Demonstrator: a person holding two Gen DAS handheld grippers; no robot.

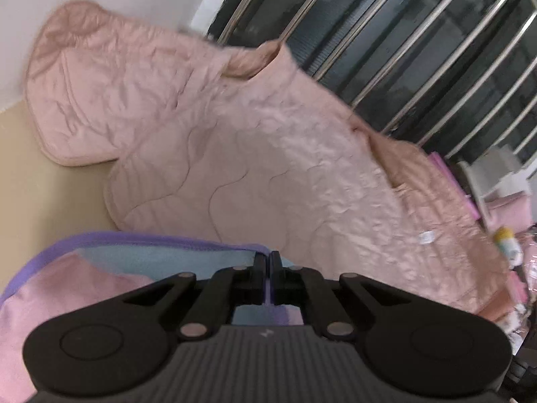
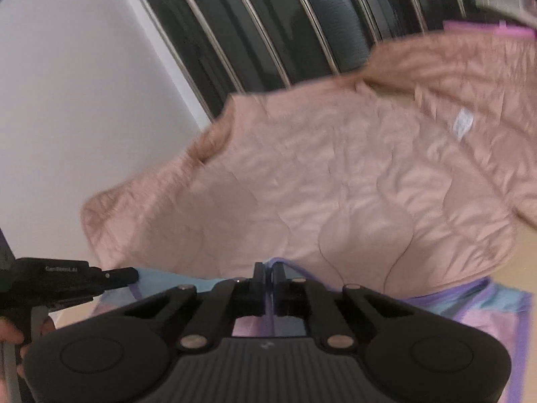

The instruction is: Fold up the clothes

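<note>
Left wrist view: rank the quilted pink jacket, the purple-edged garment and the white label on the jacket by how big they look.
1. Quilted pink jacket, filling most of the picture.
2. Purple-edged garment, partly hidden by the tongs and nearer the camera, so its true size is unsure.
3. White label, tiny.

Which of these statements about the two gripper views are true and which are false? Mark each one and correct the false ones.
1. The left gripper is shut on the purple-trimmed garment. True.
2. The right gripper hangs open above the cloth. False: it is shut on the same garment's purple edge.
3. A pink quilted jacket lies spread out beyond the grippers. True.
4. The jacket is dark blue. False: it is pale pink.
5. Metal bars stand behind the jacket. True.
</note>
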